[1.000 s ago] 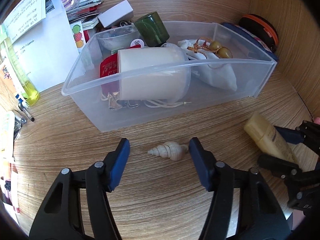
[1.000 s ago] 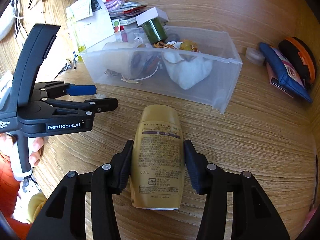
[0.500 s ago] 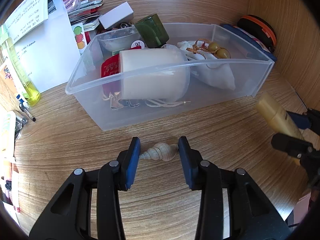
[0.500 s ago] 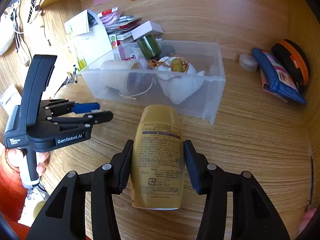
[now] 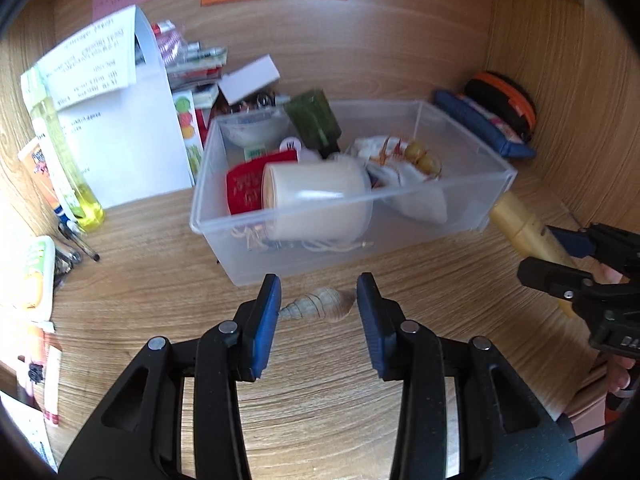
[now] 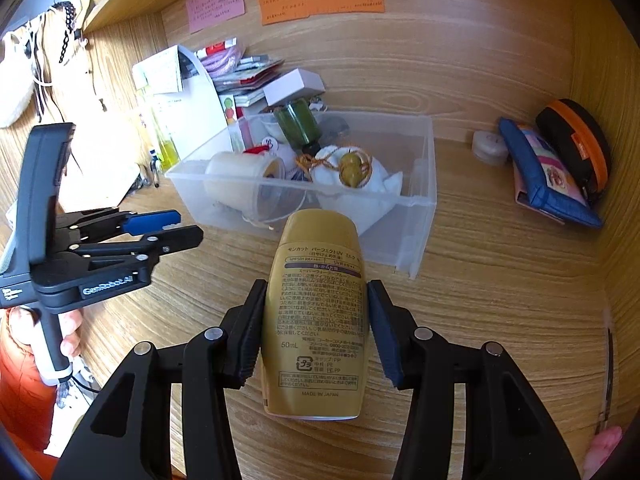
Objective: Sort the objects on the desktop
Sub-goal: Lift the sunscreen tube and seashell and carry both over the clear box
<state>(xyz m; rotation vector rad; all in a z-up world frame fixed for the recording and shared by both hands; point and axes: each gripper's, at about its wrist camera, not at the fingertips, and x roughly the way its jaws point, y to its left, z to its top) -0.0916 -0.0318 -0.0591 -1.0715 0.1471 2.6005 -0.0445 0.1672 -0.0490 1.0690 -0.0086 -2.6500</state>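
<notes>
Possibly the weakest point was the hold of the left gripper (image 5: pixel 318 306) on the seashell (image 5: pixel 320 305): its blue pads pressed only on the two narrow ends of the shell, the pointed tip at the left pad and the rounded end at the right one, so the hard, smooth shell could turn or slip out on the way to the clear plastic bin (image 5: pixel 460 182). The shell sat between the fingertips, at their far ends, and the wooden counter (image 5: pixel 320 408) showed below it. I judged that a drop here would send it rolling on the wood. The right gripper (image 6: pixel 316 320) was closed on the gold sunscreen bottle (image 6: pixel 316 308), holding it by its flat sides around the middle, with the cap end pointing ahead towards the bin. This grip looked firmer, yet the bottle stuck out far beyond the pads, and its front end was close to the near wall of the bin, so it could knock the rim. The bin was already crowded, with a white cup (image 5: pixel 316 200) lying on its side, and the two grippers were near each other.
</notes>
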